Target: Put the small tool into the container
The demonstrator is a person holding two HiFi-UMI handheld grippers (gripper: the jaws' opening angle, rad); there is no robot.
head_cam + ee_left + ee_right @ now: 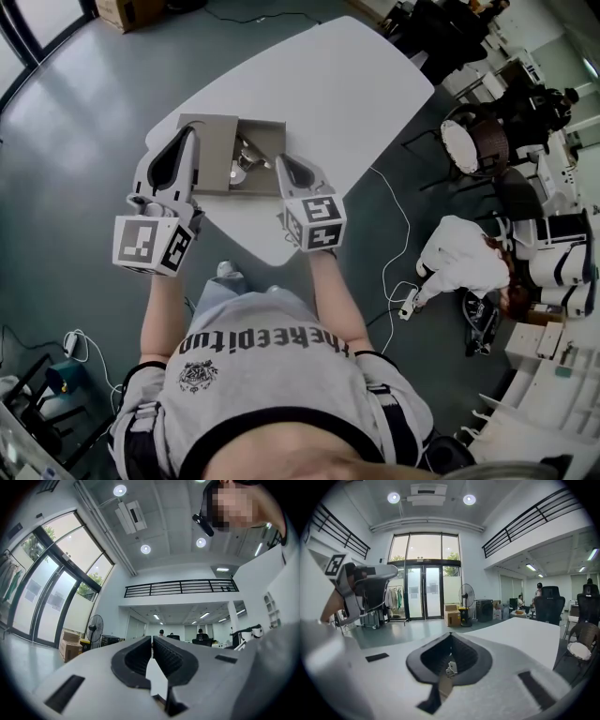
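A flat tan-grey container lies open on the white table, with shiny metal tools in its tray. My right gripper hovers at the tray's right edge. In the right gripper view it is shut, and a small shiny metal tool sits pinched low between the jaws. My left gripper hangs over the container's left side. The left gripper view shows it shut with nothing in it, pointing out into the room.
A person in white crouches on the floor right of the table, near cables and chairs. A standing fan and cardboard boxes stand by the glass doors. The table's near edge is close to my legs.
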